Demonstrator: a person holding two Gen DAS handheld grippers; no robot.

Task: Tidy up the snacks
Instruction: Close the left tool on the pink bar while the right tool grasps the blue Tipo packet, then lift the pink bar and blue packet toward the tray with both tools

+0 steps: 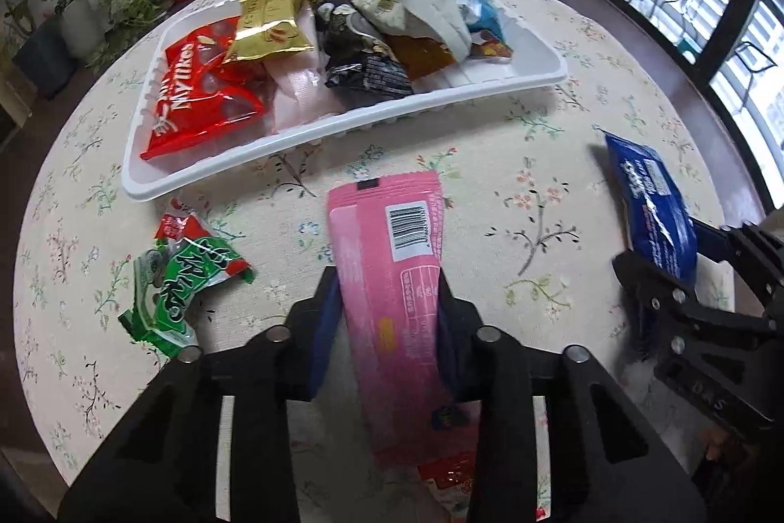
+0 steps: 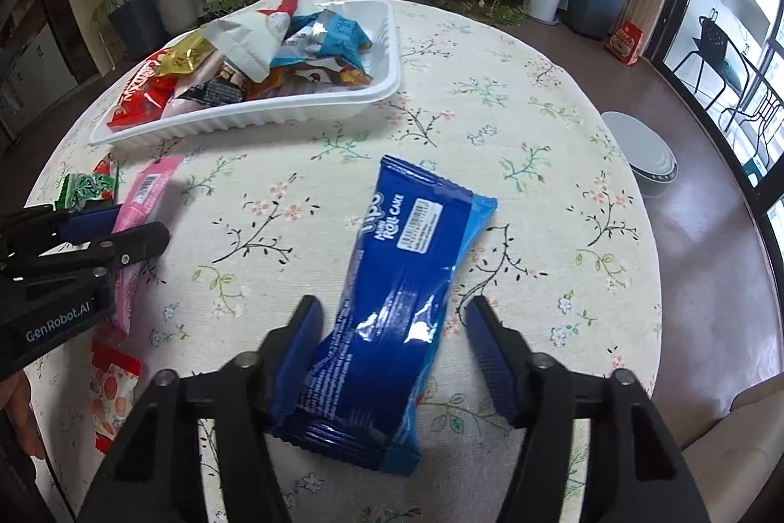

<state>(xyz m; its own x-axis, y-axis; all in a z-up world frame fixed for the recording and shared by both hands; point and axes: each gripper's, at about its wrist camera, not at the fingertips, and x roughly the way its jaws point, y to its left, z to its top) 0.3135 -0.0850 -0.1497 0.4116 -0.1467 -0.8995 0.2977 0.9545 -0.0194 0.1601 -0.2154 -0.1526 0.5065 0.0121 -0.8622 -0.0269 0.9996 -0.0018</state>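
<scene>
The left tongs (image 1: 387,302) pinch a long pink snack packet (image 1: 387,278) at its sides, both blue pads pressed against the wrapper. The packet lies on the floral tabletop (image 1: 514,160) with its barcode label facing up; the small print beside the barcode is too fine to read.

The right tongs (image 2: 394,332) stand spread around a blue packet (image 2: 392,302) that lies flat on the tabletop. The left pad is at the wrapper's edge, while the right pad is clear of it with a gap showing. White lettering on the blue packet reads "MINI ROLL CAKE" beneath a larger brand word only partly legible, and a white barcode label sits beside it.

Farther back, a white ribbed tray (image 1: 343,131) holds a heap of snacks: a red bag marked "Mylikes" (image 1: 196,96), a gold sachet (image 1: 269,28), a black wrapper, a cream bag and a light blue one. A green and red packet (image 1: 181,283) with white script lies on the tabletop left of the pink one, near the tray's front corner. A red and white packet (image 2: 110,390) lies at the near edge. The body of the left tongs carries the words "GenRobot.AI" in the right wrist view.
</scene>
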